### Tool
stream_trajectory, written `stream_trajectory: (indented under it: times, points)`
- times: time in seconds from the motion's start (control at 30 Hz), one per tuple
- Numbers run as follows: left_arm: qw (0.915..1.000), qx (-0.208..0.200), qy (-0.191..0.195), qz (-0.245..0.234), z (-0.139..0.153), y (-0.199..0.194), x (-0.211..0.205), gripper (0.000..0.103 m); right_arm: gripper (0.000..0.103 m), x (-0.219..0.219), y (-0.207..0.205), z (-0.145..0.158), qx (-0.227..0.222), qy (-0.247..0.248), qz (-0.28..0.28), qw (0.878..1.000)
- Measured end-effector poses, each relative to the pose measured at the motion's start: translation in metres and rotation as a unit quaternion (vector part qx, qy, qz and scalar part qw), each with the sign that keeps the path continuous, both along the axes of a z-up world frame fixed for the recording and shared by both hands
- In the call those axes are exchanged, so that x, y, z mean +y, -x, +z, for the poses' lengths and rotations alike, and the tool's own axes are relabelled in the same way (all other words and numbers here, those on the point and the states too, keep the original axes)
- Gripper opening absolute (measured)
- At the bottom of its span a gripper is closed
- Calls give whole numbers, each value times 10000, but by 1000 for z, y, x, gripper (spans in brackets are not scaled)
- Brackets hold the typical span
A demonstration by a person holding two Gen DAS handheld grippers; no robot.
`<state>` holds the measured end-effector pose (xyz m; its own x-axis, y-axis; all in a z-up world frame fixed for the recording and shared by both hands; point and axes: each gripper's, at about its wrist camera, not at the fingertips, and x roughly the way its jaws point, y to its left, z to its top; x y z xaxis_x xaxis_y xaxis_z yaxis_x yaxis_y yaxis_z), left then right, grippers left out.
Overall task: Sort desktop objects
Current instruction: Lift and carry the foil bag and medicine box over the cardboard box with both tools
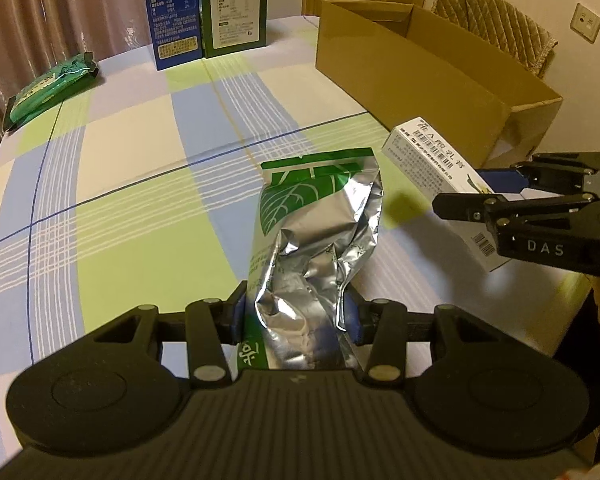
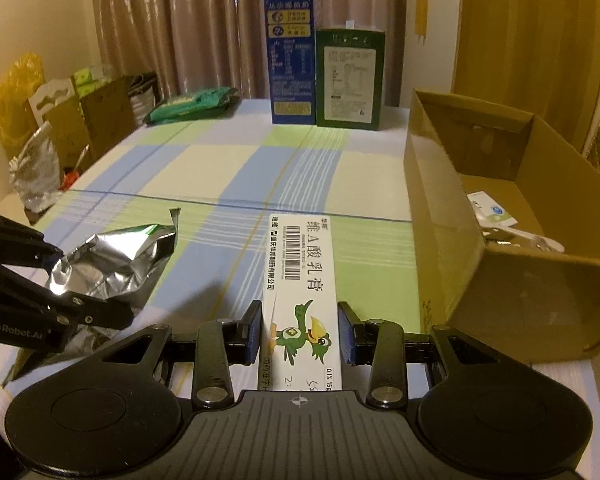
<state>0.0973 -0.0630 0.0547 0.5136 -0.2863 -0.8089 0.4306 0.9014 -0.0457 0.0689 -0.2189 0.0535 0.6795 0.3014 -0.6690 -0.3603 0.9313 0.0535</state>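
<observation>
My left gripper (image 1: pixel 296 316) is shut on a crumpled silver and green foil pouch (image 1: pixel 316 232), held above the checked tablecloth. The pouch also shows in the right wrist view (image 2: pixel 116 264), with the left gripper (image 2: pixel 56 276) around it. My right gripper (image 2: pixel 302 334) is shut on a long white ointment box (image 2: pixel 302 276) with a green bird picture. The same box (image 1: pixel 432 168) and right gripper (image 1: pixel 480 196) show at the right of the left wrist view. An open cardboard box (image 2: pixel 500 280) stands just right of the ointment box.
A blue carton (image 2: pixel 290 60) and a green carton (image 2: pixel 350 80) stand upright at the table's far edge. A green packet (image 2: pixel 192 104) lies at the far left. The cardboard box holds white items (image 2: pixel 496 216). Bags and boxes (image 2: pixel 60 128) stand beyond the left table edge.
</observation>
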Motion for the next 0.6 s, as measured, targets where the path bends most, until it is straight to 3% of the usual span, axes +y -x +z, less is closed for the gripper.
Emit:
stream_trajectory:
  times: [0.6]
  points:
    - [9996, -256, -29, -91, 40, 40, -41, 41, 35, -35, 39, 33, -107, -671, -285, 9973]
